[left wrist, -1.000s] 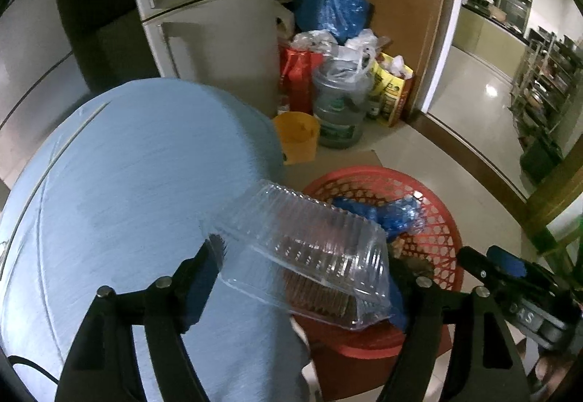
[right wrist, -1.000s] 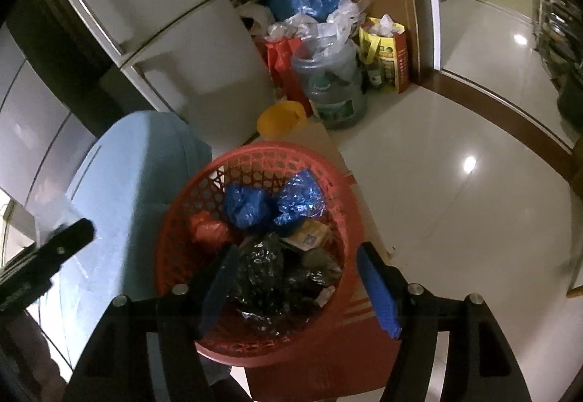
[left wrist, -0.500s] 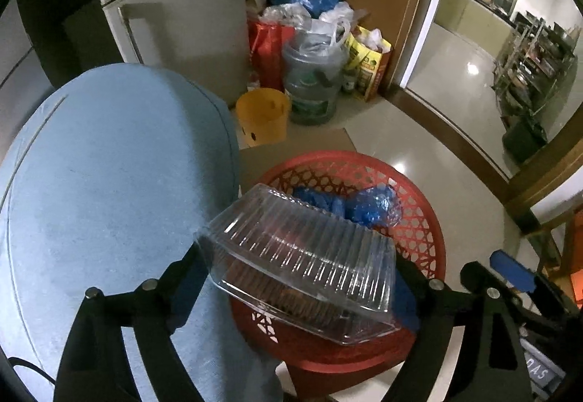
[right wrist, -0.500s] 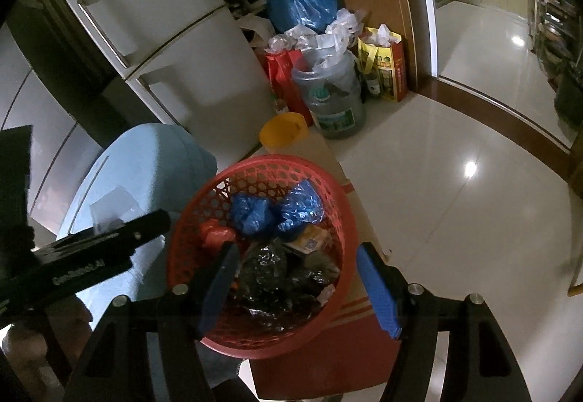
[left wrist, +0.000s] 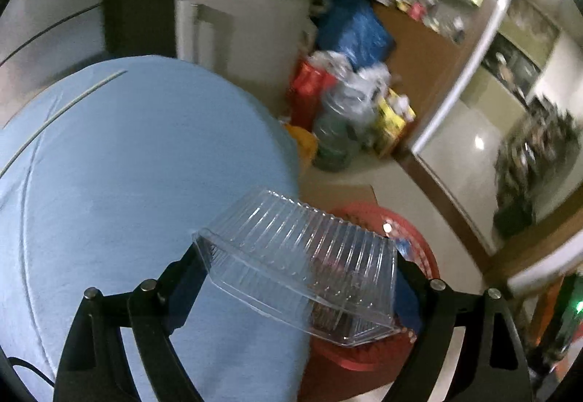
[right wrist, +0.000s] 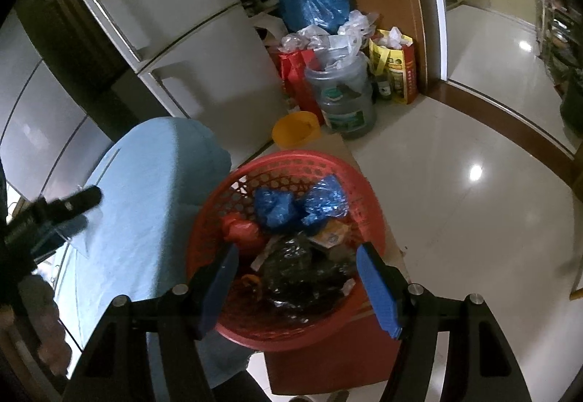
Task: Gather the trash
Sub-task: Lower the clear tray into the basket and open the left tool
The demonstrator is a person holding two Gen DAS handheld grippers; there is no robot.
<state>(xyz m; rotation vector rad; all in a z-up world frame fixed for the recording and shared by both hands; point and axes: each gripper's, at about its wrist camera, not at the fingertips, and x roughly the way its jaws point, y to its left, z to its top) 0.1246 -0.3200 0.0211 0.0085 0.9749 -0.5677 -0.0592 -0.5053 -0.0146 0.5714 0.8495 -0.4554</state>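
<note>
The left claw [left wrist: 295,278] grips one clear ribbed plastic container [left wrist: 302,267] between its two fingers, holding it tilted in the air over the edge of a worktop [left wrist: 127,183] covered in light blue cloth. Part of the container hangs above the near rim of a single red basket [left wrist: 419,249] beside the worktop.

The right claw [right wrist: 298,283] hovers over that basket [right wrist: 368,190] with its two blue-padded fingers [right wrist: 377,287] spread wide and nothing between them. Inside the basket lie two crumpled blue bags [right wrist: 300,205], one red wrapper [right wrist: 242,232], a mass of black plastic [right wrist: 302,270] and some small paper scraps too jumbled to count. The basket sits on a brown cardboard box [right wrist: 335,354] on the tiled floor [right wrist: 473,219].

Behind, a two-door white fridge [right wrist: 175,37] stands by the worktop. On the floor near it are one yellow bucket [right wrist: 295,130], one large water jug [right wrist: 342,99] stuffed with white bags, one red bag [right wrist: 297,74], one yellow bag [right wrist: 395,70] and one big blue sack [right wrist: 313,3]. The left view is blurred toward its right side.
</note>
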